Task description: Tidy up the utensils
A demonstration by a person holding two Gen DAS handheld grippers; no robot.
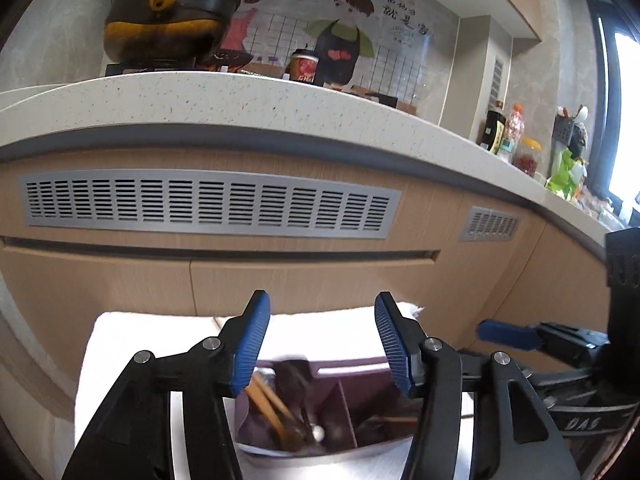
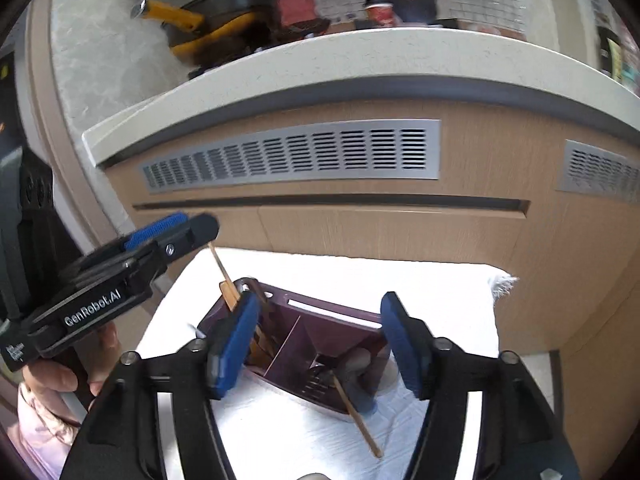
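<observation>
The sorting looks close to finished, judging by how things lie: most of the utensils already stand in the dark purple divided utensil holder [image 2: 320,332], which sits on a white towel [image 2: 420,280] in the lower middle of both views, in front of a wood-fronted cabinet [image 2: 400,232]. In the right wrist view its left compartment holds wooden chopsticks [image 2: 226,276] whose ends poke up past the rim, while the right compartment holds a fork [image 2: 320,376] and what seems to be a dark spoon — blurred, so its kind is uncertain. One single chopstick [image 2: 356,416] leans out of the right compartment with its tip down on the towel; that piece probably remains to be set with the others. The left tongs [image 1: 322,340] stand apart over the holder with nothing between them, and the right tongs [image 2: 320,344] are likewise apart and empty, straddling the holder — neither touches a utensil.
</observation>
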